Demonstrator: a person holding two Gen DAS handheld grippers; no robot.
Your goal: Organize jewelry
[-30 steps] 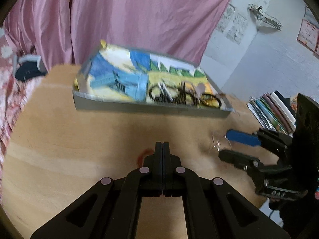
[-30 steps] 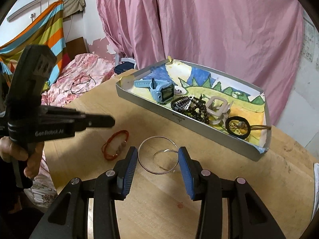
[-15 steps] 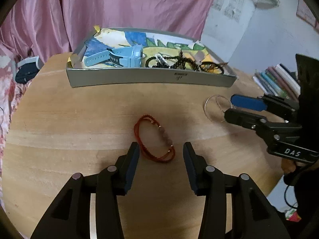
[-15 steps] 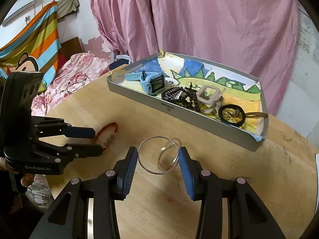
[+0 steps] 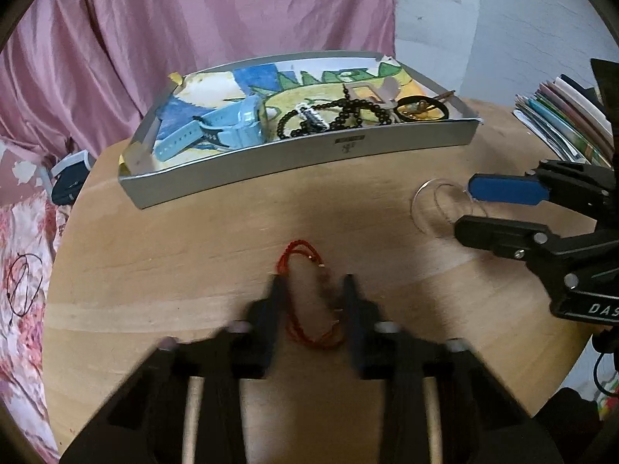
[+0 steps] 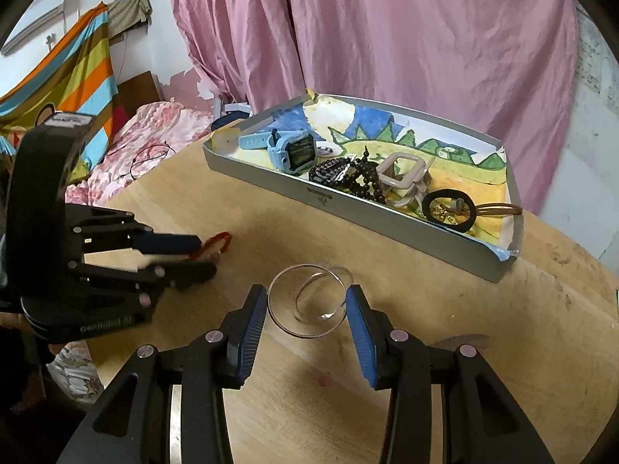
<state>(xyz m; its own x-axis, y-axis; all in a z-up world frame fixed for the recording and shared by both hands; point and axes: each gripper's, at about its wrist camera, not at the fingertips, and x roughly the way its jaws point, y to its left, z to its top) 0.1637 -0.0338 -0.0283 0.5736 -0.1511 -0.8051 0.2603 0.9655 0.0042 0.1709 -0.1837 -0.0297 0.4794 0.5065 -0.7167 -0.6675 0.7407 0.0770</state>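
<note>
Compared with half a second earlier, the left tool (image 5: 311,290) has moved forward and lower, so the red cord bracelet (image 5: 309,301) now lies between its two fingers; they are spread apart and do not grip it yet. On the right, the right tool (image 6: 306,305) has also come closer to the thin clear bangles (image 6: 309,299), which rest on the wooden tabletop (image 6: 445,348) between its blue pads (image 6: 250,323); this tool is also released, with a small gap on each side of the rings. Behind both, the grey tray (image 6: 387,214) stands on the tabletop and holds a blue watch (image 6: 288,149), dark bead strings (image 6: 350,176), a beige clip (image 6: 404,178) and a black hair tie (image 6: 448,208). Books (image 5: 565,116) lie at the far right edge in the left wrist view.
</note>
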